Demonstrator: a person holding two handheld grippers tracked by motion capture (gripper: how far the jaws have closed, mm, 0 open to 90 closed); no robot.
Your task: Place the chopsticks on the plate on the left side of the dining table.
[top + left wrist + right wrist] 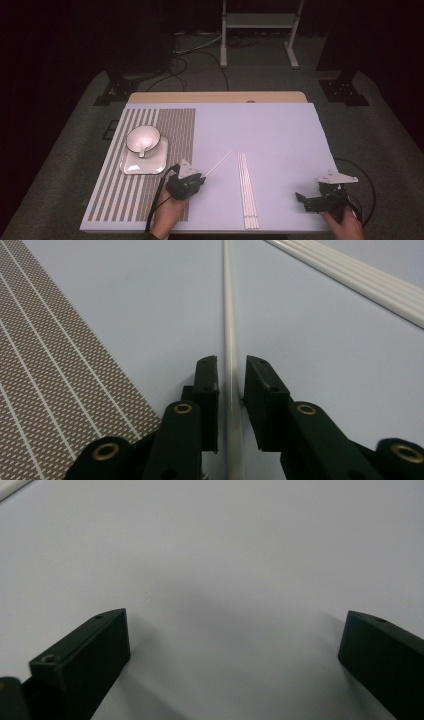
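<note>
A single white chopstick (218, 164) lies slanted on the pale table top (280, 140). My left gripper (202, 177) is at its near end, pointing along it. In the left gripper view the chopstick (229, 305) runs straight between the two black jaws of the left gripper (231, 362). They stand narrowly on either side of it, and a thin sliver of table shows beside the left jaw. My right gripper (301, 201) rests low near the table's front right, a hand behind it. In its own view the right gripper (235, 630) is open wide over bare table, nothing between the jaws.
A bundle of several white chopsticks (246, 190) (350, 277) lies lengthwise at centre front. On the striped brown placemat (175, 130) (50, 365) at left, a white bowl (142, 138) with a spoon sits on a square white plate (145, 162). Cables trail from both grippers.
</note>
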